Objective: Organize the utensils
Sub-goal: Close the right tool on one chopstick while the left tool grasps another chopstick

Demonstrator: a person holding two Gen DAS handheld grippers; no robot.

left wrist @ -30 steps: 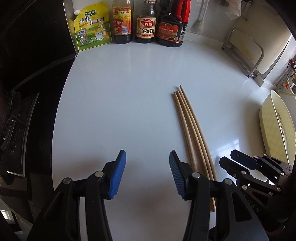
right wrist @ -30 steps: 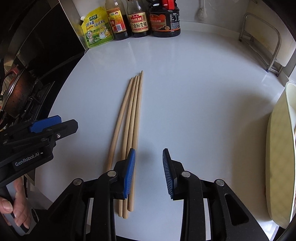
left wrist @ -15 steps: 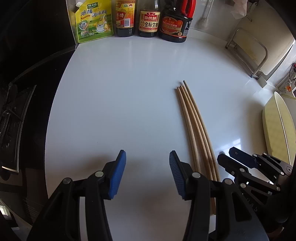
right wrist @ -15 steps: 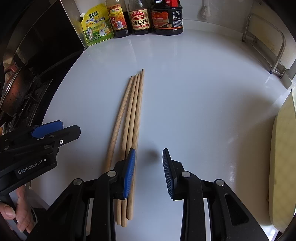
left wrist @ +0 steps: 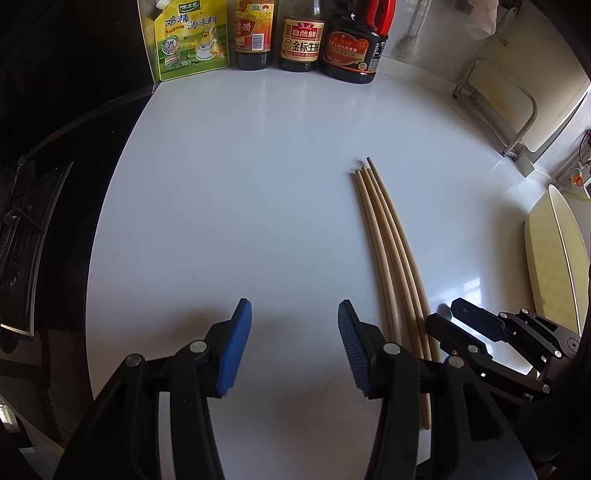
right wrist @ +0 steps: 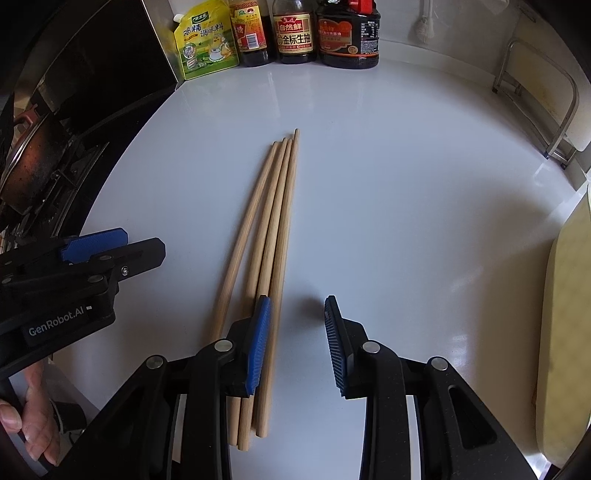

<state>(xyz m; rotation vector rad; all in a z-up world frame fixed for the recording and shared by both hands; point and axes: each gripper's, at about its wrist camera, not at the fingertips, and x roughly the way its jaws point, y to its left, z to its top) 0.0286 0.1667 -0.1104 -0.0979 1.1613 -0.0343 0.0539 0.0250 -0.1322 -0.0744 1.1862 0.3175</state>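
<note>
Chopsticks (right wrist: 273, 236) run lengthwise up the frame, just left of my right tongs (right wrist: 295, 343), nearer than my left tongs (left wrist: 295, 347); both gape empty.

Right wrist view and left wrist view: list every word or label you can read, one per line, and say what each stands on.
"GenRobot.AI": side of the left gripper.
"鸡精调味料": yellow-green pouch.
"香醋": dark vinegar bottle.
"自然鲜" and "金标生抽": soy sauce bottle.
Dark jug: its label print is too small to read.
Chopsticks: no text.
</note>
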